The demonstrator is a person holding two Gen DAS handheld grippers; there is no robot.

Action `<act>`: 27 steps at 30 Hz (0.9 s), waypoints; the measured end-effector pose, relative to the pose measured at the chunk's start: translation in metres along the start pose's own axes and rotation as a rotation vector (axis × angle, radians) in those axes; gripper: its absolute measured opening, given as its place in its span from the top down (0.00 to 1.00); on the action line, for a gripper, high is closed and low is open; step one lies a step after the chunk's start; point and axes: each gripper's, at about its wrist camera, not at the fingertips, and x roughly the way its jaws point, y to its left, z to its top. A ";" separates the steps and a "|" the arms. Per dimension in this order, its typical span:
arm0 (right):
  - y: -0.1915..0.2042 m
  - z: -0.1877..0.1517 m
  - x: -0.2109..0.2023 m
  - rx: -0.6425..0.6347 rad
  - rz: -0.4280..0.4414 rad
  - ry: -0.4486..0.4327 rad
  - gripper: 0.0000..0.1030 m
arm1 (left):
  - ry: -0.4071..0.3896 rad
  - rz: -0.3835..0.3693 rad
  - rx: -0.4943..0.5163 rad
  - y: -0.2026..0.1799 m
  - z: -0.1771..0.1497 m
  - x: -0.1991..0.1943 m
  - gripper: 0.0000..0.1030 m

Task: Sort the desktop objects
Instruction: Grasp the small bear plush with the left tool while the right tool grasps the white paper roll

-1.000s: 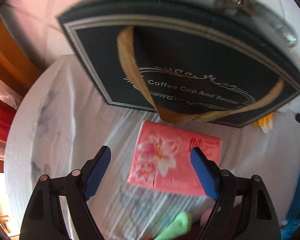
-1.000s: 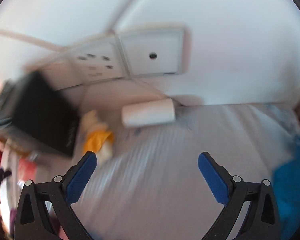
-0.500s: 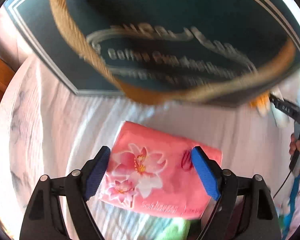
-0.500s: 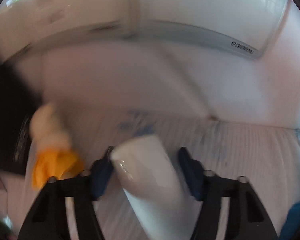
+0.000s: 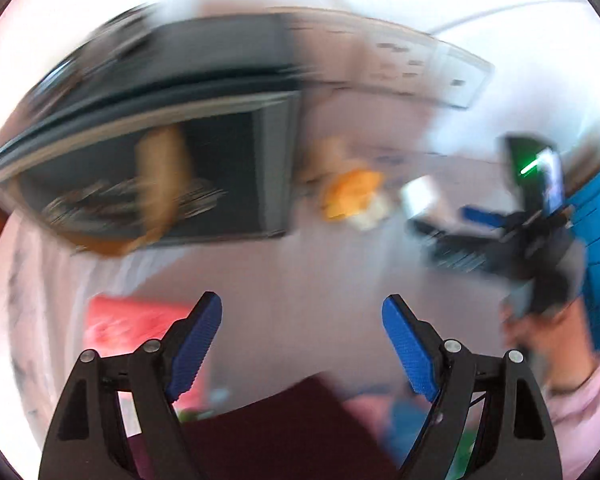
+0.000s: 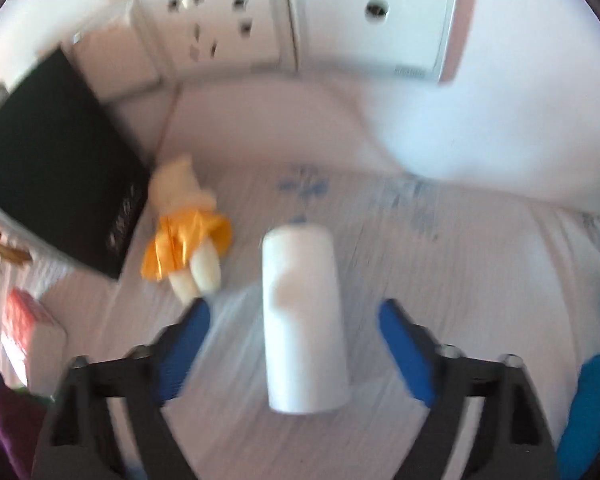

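Note:
My left gripper [image 5: 302, 332] is open above the white cloth, with nothing between its blue pads. A pink tissue pack [image 5: 132, 320] lies to its left. In the right wrist view a white cylinder [image 6: 300, 320] lies lengthwise on the cloth between the jaws of my right gripper [image 6: 292, 312]. Those jaws are opening, and the pads stand clear of the cylinder on both sides. A small doll in an orange dress [image 6: 184, 236] lies to the left of it. The left wrist view, blurred, shows the right gripper [image 5: 448, 220] far right, held by a hand [image 5: 540, 328].
A dark box with a tan strap [image 5: 160, 160] stands at the back left, against the wall. Wall sockets [image 6: 212, 24] sit behind the table. A blue item [image 6: 596, 400] lies at the right edge, and a maroon object [image 5: 284, 432] is near the left gripper's base.
The left gripper swung right and away from the tissue pack, which now lies to its left. The right gripper reached the white cylinder, closed around it, then spread its jaws again.

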 end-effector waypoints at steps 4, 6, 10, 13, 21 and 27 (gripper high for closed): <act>-0.021 -0.012 0.009 0.064 -0.036 0.044 0.58 | 0.036 0.031 0.023 -0.044 0.036 0.041 0.25; -0.040 -0.020 -0.001 0.130 -0.044 0.022 0.58 | 0.049 0.065 0.015 -0.052 0.051 0.066 0.26; -0.062 -0.031 -0.012 0.185 -0.048 -0.018 0.58 | 0.079 0.074 -0.119 -0.041 0.079 0.111 0.26; -0.063 -0.032 -0.017 0.184 -0.040 -0.052 0.58 | 0.080 0.144 -0.130 -0.042 0.090 0.134 0.26; -0.043 -0.034 -0.021 0.157 -0.062 -0.040 0.45 | 0.114 0.153 -0.082 -0.038 0.093 0.135 0.76; -0.018 -0.037 -0.073 0.145 -0.052 -0.071 0.58 | 0.098 0.109 0.022 -0.042 0.081 0.063 0.78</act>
